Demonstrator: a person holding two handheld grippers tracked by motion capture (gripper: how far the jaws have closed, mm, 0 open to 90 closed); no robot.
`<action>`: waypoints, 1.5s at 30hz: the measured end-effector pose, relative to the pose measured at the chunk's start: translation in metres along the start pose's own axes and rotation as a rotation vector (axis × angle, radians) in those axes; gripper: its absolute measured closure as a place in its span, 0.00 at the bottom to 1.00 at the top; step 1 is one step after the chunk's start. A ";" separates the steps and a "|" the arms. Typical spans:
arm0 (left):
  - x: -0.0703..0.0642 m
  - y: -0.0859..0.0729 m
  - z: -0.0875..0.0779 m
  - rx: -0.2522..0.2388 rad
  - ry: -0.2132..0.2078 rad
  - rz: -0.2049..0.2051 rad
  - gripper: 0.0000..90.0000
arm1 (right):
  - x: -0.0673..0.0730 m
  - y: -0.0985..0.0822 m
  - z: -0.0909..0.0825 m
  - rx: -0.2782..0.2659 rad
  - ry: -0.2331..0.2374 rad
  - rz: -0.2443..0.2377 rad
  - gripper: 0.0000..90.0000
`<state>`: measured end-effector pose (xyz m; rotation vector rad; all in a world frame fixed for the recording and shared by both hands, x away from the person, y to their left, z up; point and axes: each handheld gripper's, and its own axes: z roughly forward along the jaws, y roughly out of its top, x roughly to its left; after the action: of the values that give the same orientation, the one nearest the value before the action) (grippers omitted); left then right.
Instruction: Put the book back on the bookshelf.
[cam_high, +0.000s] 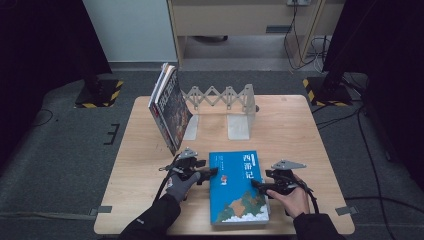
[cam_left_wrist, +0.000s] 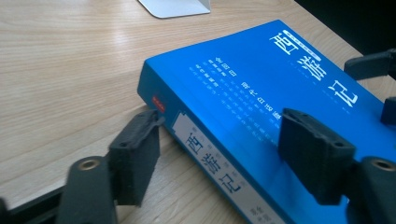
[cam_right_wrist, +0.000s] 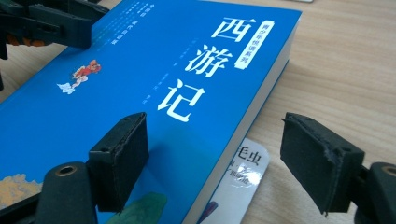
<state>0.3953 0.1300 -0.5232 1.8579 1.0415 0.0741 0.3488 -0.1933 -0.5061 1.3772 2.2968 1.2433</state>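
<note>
A blue paperback with white Chinese title characters lies flat on the wooden table, near the front edge. My left gripper is at the book's left side. In the left gripper view the book has its spine edge between the jaws of my left gripper: one finger sits low beside the spine, the other hovers over the cover, and neither pad presses. My right gripper straddles the right edge of the book. The right gripper is open, one jaw over the cover and one over bare wood.
Two books lean at the left end of a pale expandable book rack at the back of the table. A white printed flap sticks out from under the blue book's right edge. Dark floor surrounds the table.
</note>
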 end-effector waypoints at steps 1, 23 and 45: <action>-0.001 0.000 0.002 -0.002 -0.005 0.000 0.30 | 0.000 0.000 0.000 0.003 0.004 0.000 0.26; 0.004 -0.006 0.024 -0.009 -0.069 -0.098 0.04 | 0.001 -0.004 0.011 -0.005 0.077 0.090 0.25; 0.004 -0.010 0.017 -0.011 -0.071 -0.179 0.14 | 0.001 -0.004 0.017 0.008 0.105 0.128 0.23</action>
<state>0.3997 0.1223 -0.5412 1.7369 1.1503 -0.0904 0.3549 -0.1838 -0.5194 1.5173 2.3155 1.3761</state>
